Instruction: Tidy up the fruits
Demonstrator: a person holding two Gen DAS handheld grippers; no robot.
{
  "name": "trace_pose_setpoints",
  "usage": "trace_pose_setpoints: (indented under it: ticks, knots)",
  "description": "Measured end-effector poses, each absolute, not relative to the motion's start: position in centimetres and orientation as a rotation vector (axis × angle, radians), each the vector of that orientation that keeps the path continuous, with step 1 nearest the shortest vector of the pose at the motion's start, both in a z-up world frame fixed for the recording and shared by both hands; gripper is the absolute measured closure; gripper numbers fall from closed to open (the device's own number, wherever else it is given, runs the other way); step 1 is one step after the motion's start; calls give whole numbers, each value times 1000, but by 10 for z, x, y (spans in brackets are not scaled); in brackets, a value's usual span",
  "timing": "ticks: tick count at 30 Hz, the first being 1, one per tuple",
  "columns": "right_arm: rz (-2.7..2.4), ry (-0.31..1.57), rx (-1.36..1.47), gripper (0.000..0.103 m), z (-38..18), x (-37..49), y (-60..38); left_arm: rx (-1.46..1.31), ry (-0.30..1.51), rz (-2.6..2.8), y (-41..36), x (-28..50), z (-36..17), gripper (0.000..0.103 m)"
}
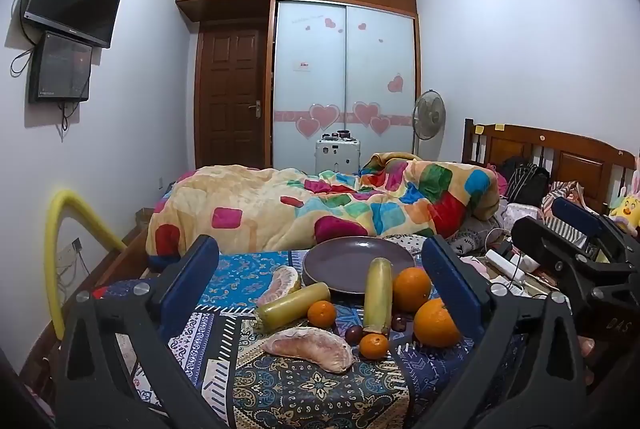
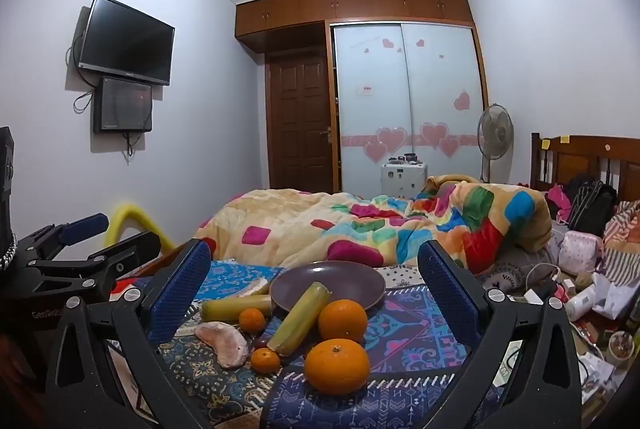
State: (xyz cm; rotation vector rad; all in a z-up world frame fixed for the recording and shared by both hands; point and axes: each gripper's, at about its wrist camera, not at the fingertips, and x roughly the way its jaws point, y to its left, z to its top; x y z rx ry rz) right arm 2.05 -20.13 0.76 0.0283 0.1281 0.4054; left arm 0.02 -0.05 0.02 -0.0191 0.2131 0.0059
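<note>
A: Purple-brown glaze was seen on the plate [image 2: 352, 299], which was bare and lay on the patterned cloth [image 2: 404, 321] at the far side of the fruit. What was laid out before it?

B: Two large oranges [image 2: 337, 365], two small mandarins [image 2: 265, 360], two pomelo segments [image 2: 224, 343], two yellow-green cane pieces [image 2: 298, 321] and some small dark fruits [image 1: 354, 333] were scattered on the cloth; one cane piece was propped against the plate's rim.

A: How were the grippers held?

B: Both were carried spread wide and nothing was gripped. The right gripper [image 2: 314, 293] was aimed over the oranges; the left gripper [image 1: 320, 281] was aimed over the nearer pomelo segment and mandarins.

A: How might the first pick be done well?

B: It was judged that the nearest large orange should be straddled squarely at its widest part, closed on gently so it is not rolled, and lifted clear before the leaning cane piece can be knocked
</note>
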Motion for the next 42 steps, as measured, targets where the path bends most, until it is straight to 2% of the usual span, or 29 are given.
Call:
trace_pose_setpoints:
  ticks: [42]
  knots:
    - [413,118,47,0,9,16,-200,-38,176,15,-2,-8,9,0]
